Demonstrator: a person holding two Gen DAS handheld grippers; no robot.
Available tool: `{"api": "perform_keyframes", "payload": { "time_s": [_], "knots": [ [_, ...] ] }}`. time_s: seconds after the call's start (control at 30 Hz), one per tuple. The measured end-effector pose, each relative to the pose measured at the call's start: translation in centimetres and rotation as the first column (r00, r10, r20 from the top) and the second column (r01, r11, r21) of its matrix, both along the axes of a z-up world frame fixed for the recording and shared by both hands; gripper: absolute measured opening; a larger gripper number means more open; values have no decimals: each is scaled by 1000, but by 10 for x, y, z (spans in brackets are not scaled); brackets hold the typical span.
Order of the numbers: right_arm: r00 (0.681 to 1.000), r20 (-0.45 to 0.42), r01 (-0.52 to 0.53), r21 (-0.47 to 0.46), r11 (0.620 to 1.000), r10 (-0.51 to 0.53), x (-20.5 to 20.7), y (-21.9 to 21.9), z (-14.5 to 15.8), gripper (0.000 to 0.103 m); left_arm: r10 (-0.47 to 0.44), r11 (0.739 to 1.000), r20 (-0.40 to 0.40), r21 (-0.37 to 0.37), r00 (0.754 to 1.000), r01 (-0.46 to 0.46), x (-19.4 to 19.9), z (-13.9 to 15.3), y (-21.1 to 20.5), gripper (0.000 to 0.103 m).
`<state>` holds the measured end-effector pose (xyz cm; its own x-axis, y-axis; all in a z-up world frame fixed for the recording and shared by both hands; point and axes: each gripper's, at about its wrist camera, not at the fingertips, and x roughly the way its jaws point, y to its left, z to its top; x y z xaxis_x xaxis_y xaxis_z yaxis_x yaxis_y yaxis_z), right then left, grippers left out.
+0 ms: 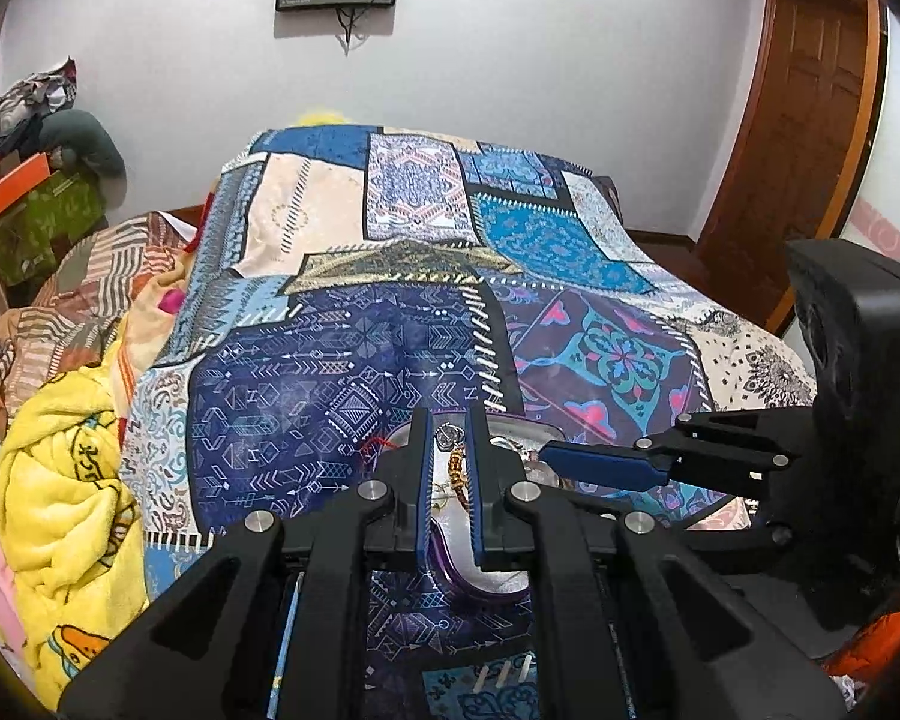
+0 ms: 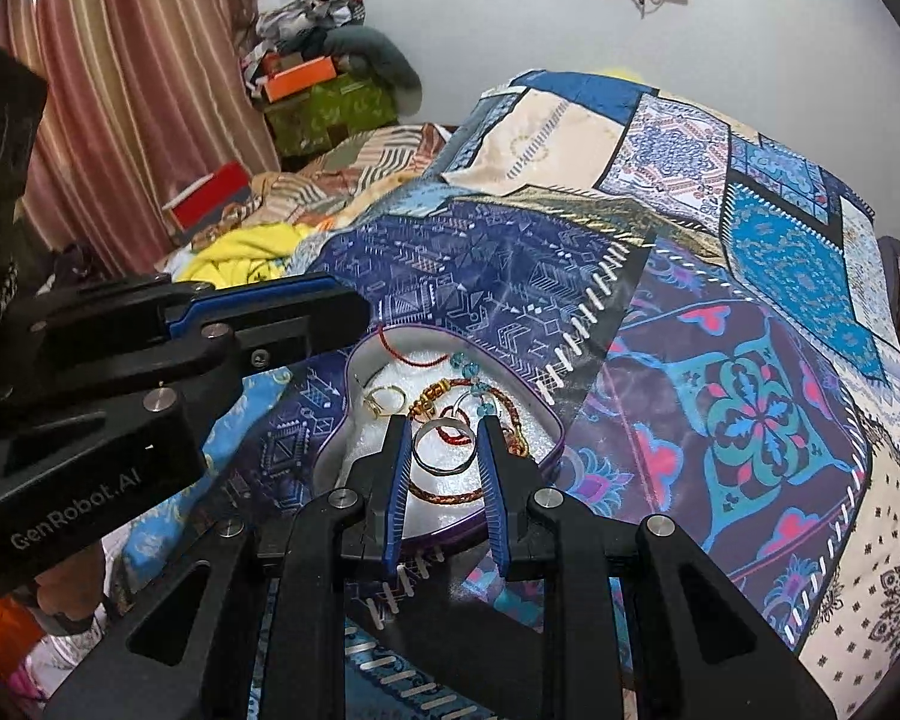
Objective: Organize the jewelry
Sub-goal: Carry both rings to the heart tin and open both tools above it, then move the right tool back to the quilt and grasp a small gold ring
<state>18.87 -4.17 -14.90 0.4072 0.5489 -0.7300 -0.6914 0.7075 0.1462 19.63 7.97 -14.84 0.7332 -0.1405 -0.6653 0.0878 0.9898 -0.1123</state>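
On the patchwork bedspread (image 1: pixel 342 360), in the left wrist view, the left gripper (image 1: pixel 450 450) is hovering over the near rim of a heart-shaped tin (image 1: pixel 480 585). Its fingers are standing narrowly parted, and whether they are pinching the gold-brown bracelet (image 1: pixel 457 471) showing between them cannot be told. The right gripper (image 1: pixel 600 465) is crowding in from the right, just beside. A yellow blanket (image 1: pixel 60 480) is bunching along the bedspread's left edge; the far half is lying open.

In the right wrist view, the right gripper (image 2: pixel 444 450) is standing half open, holding nothing, its fingers straddling a silver ring (image 2: pixel 441 450) inside the tin (image 2: pixel 402 339). Braided bracelets (image 2: pixel 450 495), a gold ring (image 2: pixel 384 399) and a red cord (image 2: pixel 402 354) are lying around it. The left gripper (image 2: pixel 306 306) is overhanging the tin's left rim.
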Motion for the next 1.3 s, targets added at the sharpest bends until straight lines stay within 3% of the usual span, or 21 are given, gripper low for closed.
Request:
{"api": "perform_keyframes", "payload": {
  "time_s": [0.3,0.47,0.57,0.63,0.97,1.3],
  "knots": [
    [1000,12,-16,-54,998,16,1,6,-6,20,11,1000,-35,-6,999,-11,6,-8,3,10],
    [1000,14,-7,-56,998,8,-3,2,-3,25,35,999,-17,-8,999,-35,1,-2,6,35],
    [999,32,12,-53,999,-10,-7,-4,2,35,48,999,-13,-15,999,-48,-4,3,8,35],
    [998,50,27,-50,998,-25,-11,-9,7,36,59,998,-13,-22,998,-59,-7,6,10,35],
    [989,102,103,0,995,-102,-29,-47,40,37,72,997,9,-7,997,-72,-34,27,-1,36],
    [974,131,184,4,983,-183,-42,-87,53,40,45,999,16,4,999,-45,-58,39,-27,42]
  ]
}}
